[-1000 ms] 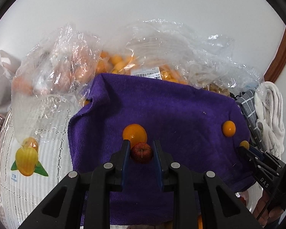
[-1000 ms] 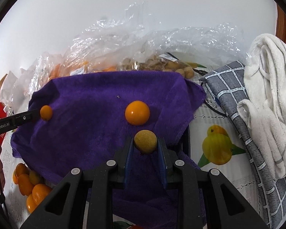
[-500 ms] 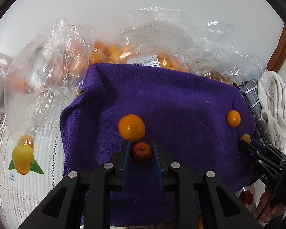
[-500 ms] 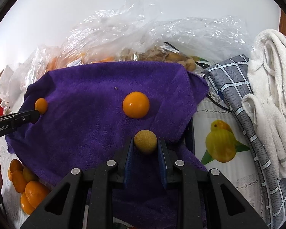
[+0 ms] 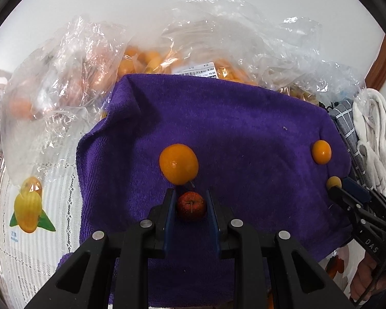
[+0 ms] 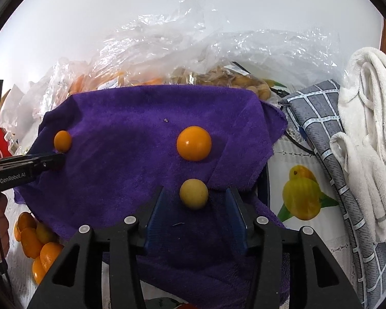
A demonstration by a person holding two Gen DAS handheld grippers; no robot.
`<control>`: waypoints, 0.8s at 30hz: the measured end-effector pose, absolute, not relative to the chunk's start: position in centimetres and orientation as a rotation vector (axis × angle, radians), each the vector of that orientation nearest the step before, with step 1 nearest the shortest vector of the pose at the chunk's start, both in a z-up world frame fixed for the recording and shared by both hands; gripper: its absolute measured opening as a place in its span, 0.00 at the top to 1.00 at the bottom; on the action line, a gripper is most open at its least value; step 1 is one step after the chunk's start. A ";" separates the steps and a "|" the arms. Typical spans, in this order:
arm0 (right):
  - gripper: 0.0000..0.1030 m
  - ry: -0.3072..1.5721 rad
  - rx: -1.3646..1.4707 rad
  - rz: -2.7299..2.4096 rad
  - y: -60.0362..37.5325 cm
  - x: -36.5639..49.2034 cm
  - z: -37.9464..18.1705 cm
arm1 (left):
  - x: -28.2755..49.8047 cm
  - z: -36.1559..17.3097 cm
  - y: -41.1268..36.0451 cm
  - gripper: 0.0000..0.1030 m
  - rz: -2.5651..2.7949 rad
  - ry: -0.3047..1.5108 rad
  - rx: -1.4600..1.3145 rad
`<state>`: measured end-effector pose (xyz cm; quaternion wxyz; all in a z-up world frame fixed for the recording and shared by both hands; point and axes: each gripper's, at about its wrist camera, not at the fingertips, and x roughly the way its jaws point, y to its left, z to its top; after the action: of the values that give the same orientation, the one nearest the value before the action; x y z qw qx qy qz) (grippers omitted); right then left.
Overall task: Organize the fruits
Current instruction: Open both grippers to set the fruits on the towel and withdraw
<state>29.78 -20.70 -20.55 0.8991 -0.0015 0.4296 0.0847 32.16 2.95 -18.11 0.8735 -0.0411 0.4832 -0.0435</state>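
Releasing a pale yellow fruit (image 6: 193, 193) onto the purple towel (image 6: 131, 164), the right claw (image 6: 195, 200) has just been opening; 2 orange fruits already lie there, while the left claw (image 5: 190, 207) stays clamped on a small red fruit (image 5: 191, 206) awaiting placement.

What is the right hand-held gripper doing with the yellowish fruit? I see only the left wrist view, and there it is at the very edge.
Observer: The right hand-held gripper is open. Its jaws have just been opening, and the pale yellow fruit lies on the purple towel between them, touching neither pad.
Operator: Is more fruit near the towel?
Observer: Yes, a pile of small oranges lies off the towel, by its near left edge in the right wrist view.
Operator: What is right of the towel?
Observer: A mango print on the tablecloth.
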 end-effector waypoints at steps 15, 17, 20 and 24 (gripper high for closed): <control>0.46 0.880 0.024 0.126 -21.2 28.5 -18.9 | 32.0 -17.8 2.5 0.71 -0.115 1.018 -0.083; 0.46 0.871 0.020 0.108 -21.4 28.1 -18.6 | 31.8 -17.2 2.7 0.63 -0.108 1.004 -0.087; 0.46 0.848 0.029 0.086 -21.7 27.4 -17.9 | 31.4 -16.4 2.9 0.58 -0.107 0.985 -0.085; 0.46 0.851 0.027 0.069 -22.0 26.4 -16.9 | 30.6 -14.9 2.9 0.53 -0.119 0.957 -0.084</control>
<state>26.41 -21.95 -16.86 0.9102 0.0129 0.4127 0.0332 30.62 2.86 -14.91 0.8852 -0.0405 0.4599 -0.0571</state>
